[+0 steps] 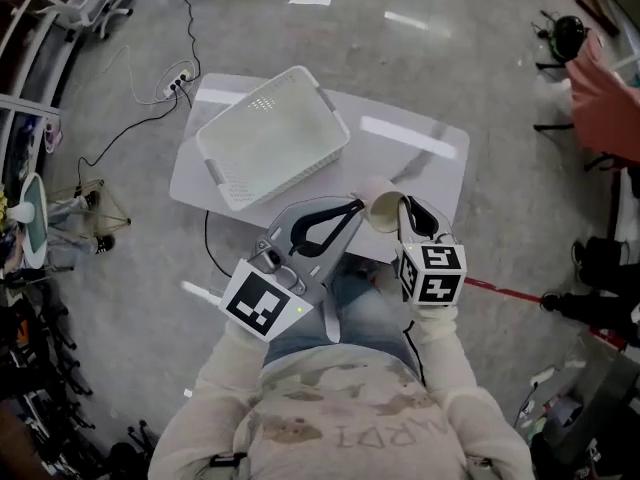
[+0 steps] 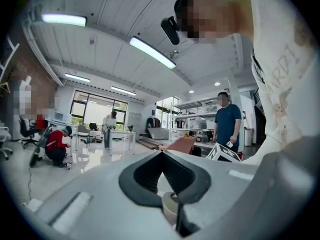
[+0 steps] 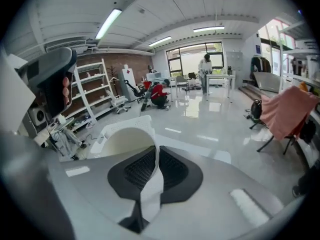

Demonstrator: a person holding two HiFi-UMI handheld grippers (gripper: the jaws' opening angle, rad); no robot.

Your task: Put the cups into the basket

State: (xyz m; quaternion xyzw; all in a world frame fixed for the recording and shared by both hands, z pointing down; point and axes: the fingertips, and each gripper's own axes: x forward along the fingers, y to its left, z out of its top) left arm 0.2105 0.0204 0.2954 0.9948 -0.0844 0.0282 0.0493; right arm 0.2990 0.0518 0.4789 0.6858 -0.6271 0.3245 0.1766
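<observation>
Right tool (image 1: 402, 208) on cup (image 1: 378, 211) rim near table (image 1: 400, 148)'s front edge, basket (image 1: 325, 98) apart.

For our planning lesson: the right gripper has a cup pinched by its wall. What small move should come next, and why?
Probably carry the cup forward and left until it hangs over the basket. The right gripper is shut on the cup's wall, so the grasp looks complete, while the cup sits short of the basket's near rim.
</observation>
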